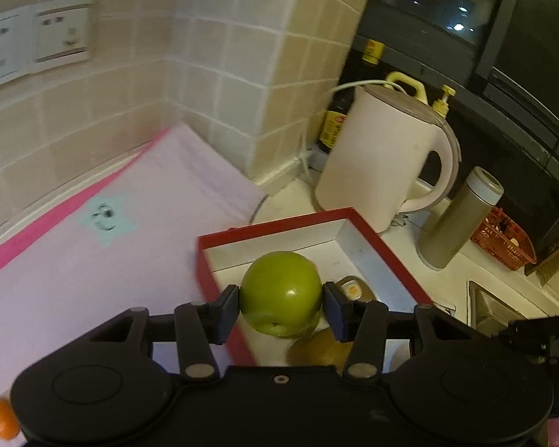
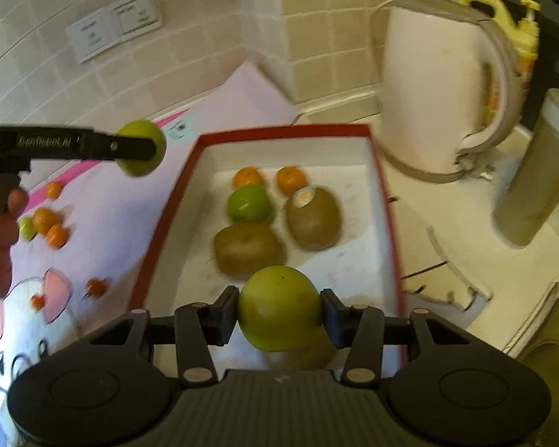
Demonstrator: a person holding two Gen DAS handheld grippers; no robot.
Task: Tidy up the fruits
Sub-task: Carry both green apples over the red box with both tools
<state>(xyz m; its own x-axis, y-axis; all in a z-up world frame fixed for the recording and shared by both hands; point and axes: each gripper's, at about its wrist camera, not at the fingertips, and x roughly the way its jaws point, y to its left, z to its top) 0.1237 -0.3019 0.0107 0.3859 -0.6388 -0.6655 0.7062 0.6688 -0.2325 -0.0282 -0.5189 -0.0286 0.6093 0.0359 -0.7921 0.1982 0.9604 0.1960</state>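
Inside the red box [image 2: 382, 186] two kiwis [image 2: 249, 249] are sitting with two oranges [image 2: 247, 177] and one green apple [image 2: 249, 203]. Two more green apples [image 2: 279, 307] are hanging in gripper jaws. On the pink mat [image 2: 104, 208], six small orange fruits [image 2: 44, 219] and one small green fruit [image 2: 27, 228] are lying loose.

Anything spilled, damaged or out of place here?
Nothing spilled or damaged. Small oranges still lie loose on the pink mat, outside the red-rimmed box. Both grippers, left and right, hold green apples.
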